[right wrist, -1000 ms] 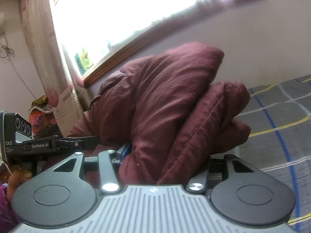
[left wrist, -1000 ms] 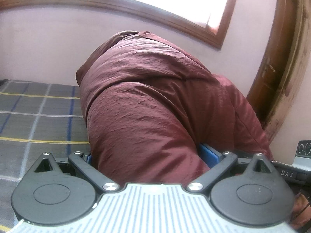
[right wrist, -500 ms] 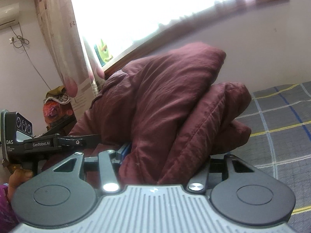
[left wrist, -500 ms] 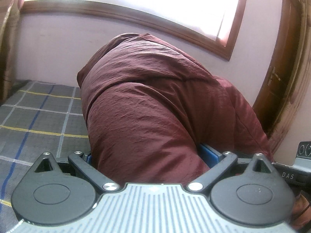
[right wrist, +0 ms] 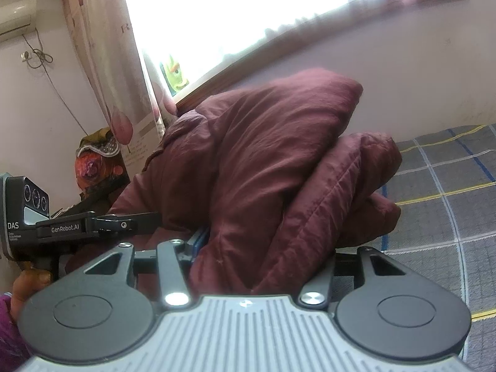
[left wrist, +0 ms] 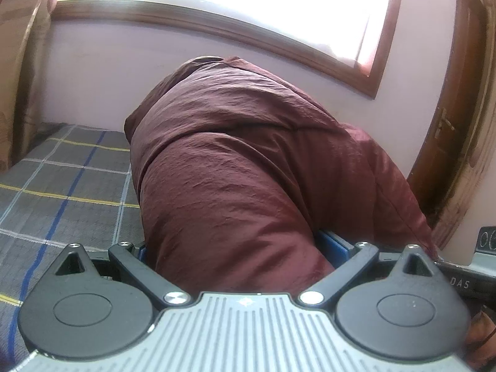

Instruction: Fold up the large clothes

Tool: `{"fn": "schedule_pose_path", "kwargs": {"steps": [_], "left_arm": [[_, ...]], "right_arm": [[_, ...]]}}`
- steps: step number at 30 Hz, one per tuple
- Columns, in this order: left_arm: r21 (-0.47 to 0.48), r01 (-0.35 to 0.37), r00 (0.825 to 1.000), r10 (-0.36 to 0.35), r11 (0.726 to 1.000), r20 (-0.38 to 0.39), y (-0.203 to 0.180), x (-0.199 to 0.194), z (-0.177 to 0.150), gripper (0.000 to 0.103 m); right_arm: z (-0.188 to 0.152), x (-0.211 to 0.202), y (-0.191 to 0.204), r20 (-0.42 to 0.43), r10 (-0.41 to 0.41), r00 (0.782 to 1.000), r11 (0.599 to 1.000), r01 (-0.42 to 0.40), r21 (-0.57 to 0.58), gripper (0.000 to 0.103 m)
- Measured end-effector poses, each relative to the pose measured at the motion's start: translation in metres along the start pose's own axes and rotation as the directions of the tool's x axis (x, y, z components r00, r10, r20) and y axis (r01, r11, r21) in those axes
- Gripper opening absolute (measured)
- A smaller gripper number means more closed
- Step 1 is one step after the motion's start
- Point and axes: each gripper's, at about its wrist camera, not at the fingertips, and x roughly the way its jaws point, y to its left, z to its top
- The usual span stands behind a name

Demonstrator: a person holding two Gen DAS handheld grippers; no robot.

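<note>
A bulky maroon padded garment fills the middle of the left wrist view, bunched up and held off the bed. My left gripper is shut on a thick fold of it, and the cloth hides both pads. In the right wrist view the same maroon garment hangs folded in thick layers. My right gripper is shut on another bundle of it, jaws held apart by the padding. The left gripper's body shows at the left edge of that view.
A grey plaid bedsheet with blue and yellow lines lies below, also seen as the bedsheet at the right. A wall with a wood-framed window stands close behind. A wooden door is at the right, a curtain at the left.
Both grippers have swung sideways with the garment, so more of the bedsheet and window shows in each view. The grips on the cloth look unchanged.
</note>
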Motion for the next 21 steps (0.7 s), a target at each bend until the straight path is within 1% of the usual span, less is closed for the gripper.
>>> {"fn": "schedule_pose_path", "kwargs": {"steps": [4, 5, 21], "left_arm": [[-0.003, -0.004, 1.000, 0.004, 1.000, 0.002, 0.004, -0.002, -0.003, 0.097], [-0.002, -0.005, 1.000, 0.005, 1.000, 0.002, 0.005, -0.002, -0.003, 0.097], [-0.007, -0.006, 1.000, 0.006, 1.000, 0.004, 0.006, -0.002, -0.003, 0.097]], "right_arm": [[0.003, 0.007, 0.006, -0.007, 0.000, 1.000, 1.000, 0.000, -0.013, 0.051], [0.009, 0.019, 0.011, -0.011, 0.004, 1.000, 1.000, -0.005, -0.015, 0.051], [0.011, 0.021, 0.009, -0.020, 0.011, 1.000, 1.000, -0.011, -0.021, 0.051]]}}
